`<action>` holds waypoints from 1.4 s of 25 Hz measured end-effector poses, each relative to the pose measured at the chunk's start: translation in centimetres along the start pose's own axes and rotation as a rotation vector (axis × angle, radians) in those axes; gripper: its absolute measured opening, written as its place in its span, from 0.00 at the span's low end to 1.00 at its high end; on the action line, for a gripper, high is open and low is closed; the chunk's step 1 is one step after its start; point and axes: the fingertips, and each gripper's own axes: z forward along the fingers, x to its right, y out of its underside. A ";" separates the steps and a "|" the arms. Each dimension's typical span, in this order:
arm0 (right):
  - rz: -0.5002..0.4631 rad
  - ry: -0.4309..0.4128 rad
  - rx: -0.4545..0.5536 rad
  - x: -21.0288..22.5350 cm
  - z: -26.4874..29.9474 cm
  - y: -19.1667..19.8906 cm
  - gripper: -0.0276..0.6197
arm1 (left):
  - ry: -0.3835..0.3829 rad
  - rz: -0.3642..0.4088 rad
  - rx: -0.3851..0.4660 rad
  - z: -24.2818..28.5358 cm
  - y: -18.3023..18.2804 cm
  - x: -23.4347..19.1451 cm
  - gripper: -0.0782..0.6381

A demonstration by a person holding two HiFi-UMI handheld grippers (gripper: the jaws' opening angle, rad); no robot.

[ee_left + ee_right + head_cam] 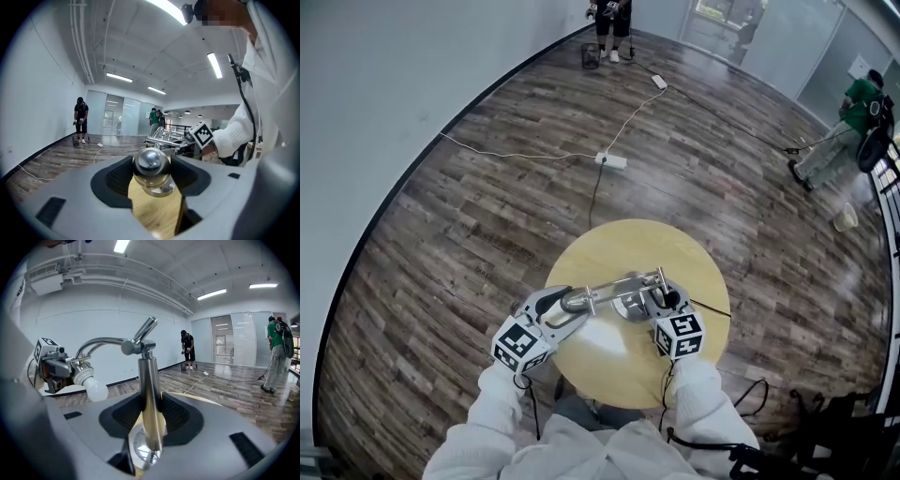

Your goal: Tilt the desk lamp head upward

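Your left gripper point(570, 302) clamped the chrome lamp head point(151, 164), its white bulb point(96, 389) angled downward; your right gripper point(662, 300) pinched the upright post point(150, 394). The desk lamp point(628, 302) stood on the round wooden table point(609, 251), between both grippers.

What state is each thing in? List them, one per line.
Left claw: shut on the lamp head.
Right claw: shut on the lamp post.
Lamp head: gripped, angled downward.
Lamp post: upright on the round table.
Bulb: fitted in the head; lit or not, unclear.
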 end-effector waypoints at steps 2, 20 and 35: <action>0.001 0.003 0.002 0.0 -0.1 0.0 0.27 | -0.004 -0.003 0.049 -0.8 -1.7 0.2 0.46; 0.004 0.006 0.004 -0.2 -0.3 0.0 0.27 | 0.031 0.189 0.156 -2.4 -15.2 3.6 0.46; 0.010 0.010 0.010 0.0 -0.6 -0.1 0.27 | 0.122 0.369 0.145 1.3 -21.8 7.4 0.45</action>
